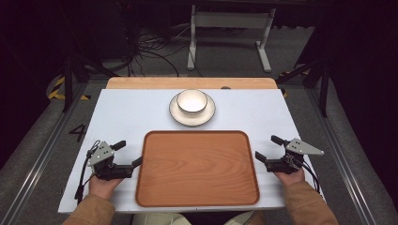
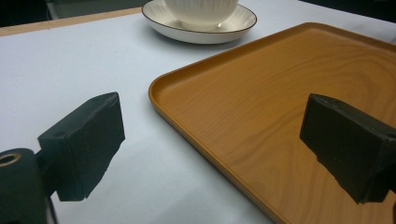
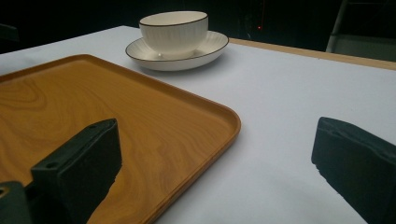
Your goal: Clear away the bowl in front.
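Rectangular brown wooden tray, round-cornered, flat on the white table, nearer the person; left gripper just beside its left edge, jaws wide apart, holding nothing; right gripper just beside its right edge, likewise agape and empty; white ribbed bowl on dark-rimmed white saucer beyond the tray.

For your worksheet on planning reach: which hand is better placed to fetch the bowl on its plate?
Neither clearly. The bowl sits on its plate beyond the tray, centred; the left tool and right tool flank the tray, both open.
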`<state>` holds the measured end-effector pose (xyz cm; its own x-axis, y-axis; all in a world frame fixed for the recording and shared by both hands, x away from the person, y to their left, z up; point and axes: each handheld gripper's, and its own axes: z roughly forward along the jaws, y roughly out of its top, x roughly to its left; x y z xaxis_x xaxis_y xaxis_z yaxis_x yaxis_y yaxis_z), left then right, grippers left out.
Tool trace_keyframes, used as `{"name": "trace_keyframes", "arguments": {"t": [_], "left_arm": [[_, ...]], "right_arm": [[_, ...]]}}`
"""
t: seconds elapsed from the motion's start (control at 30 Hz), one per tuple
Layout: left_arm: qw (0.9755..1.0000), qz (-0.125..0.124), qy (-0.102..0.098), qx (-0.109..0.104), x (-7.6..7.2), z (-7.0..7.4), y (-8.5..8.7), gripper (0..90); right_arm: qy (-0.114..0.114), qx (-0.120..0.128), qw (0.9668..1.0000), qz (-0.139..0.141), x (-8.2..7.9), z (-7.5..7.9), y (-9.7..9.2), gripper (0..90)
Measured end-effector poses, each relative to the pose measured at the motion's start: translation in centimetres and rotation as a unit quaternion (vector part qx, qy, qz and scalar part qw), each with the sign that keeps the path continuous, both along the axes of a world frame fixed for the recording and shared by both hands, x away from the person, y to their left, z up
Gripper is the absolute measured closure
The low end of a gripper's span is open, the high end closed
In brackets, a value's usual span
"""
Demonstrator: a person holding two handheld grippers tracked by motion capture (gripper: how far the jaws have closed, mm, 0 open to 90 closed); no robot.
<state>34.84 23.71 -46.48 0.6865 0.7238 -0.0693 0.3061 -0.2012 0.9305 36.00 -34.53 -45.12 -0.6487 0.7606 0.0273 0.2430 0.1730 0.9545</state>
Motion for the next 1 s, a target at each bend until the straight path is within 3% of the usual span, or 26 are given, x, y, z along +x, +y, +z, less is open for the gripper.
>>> {"name": "trace_keyframes", "arguments": {"t": [0.67, 0.87, 1.0], "left_arm": [[0.9999, 0.006, 0.014, 0.006, -0.1, 0.3, -0.2, 6.5], [0.9999, 0.007, 0.015, 0.002, -0.1, 0.7, -0.3, 5.7], [0.9999, 0.008, 0.006, 0.0, -0.1, 1.8, -0.4, 5.7]], "right_arm": [[0.004, 0.001, 1.0, 0.0, 0.0, 0.0, 0.0, 2.1], [0.004, 0.001, 1.0, 0.0, 0.1, 0.0, 0.0, 2.1], [0.004, 0.0, 1.0, -0.001, 0.1, 0.0, 0.0, 2.1]]}}
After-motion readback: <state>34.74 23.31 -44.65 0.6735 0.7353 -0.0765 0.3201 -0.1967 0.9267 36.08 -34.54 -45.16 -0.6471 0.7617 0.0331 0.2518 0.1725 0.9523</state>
